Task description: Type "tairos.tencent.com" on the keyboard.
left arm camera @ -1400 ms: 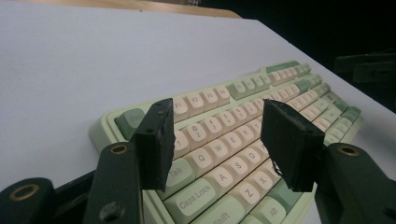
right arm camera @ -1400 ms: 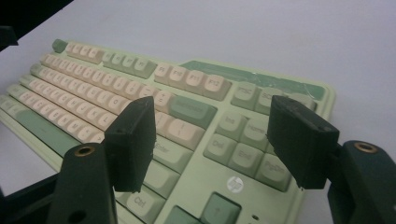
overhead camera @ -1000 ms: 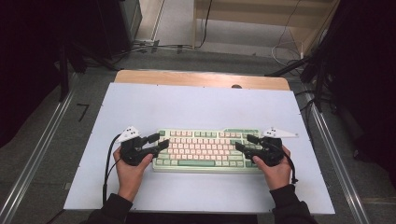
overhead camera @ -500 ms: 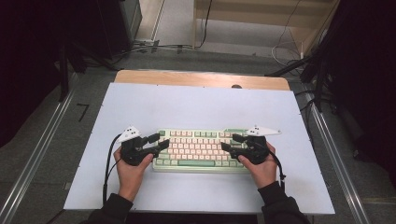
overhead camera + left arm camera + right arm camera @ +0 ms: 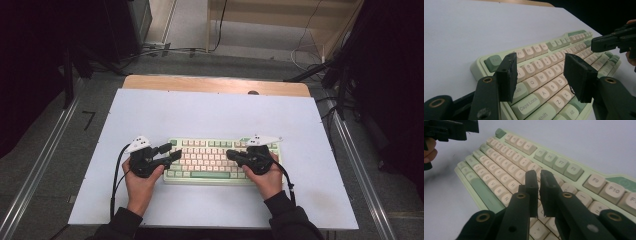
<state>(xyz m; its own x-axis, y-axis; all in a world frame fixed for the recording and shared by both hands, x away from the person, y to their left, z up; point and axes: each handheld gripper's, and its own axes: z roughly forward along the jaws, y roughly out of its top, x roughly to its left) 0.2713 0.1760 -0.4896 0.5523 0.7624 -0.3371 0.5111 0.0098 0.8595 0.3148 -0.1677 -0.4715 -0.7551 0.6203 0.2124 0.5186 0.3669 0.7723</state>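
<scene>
1. A green and cream keyboard point(image 5: 221, 160) is laid flat on the white worktop point(image 5: 210, 115), near the person's edge.
2. The left gripper point(image 5: 172, 152) is held at the keyboard's left end; its jaws are set apart over the Tab, Q and A keys, with nothing clamped between them.
3. The right gripper point(image 5: 231, 154) is held above the keyboard's right half, pointed toward its middle; its jaws have just been closing and are now seen almost together, with nothing between them.
4. Both hands are rested on the worktop just in front of the keyboard.
</scene>
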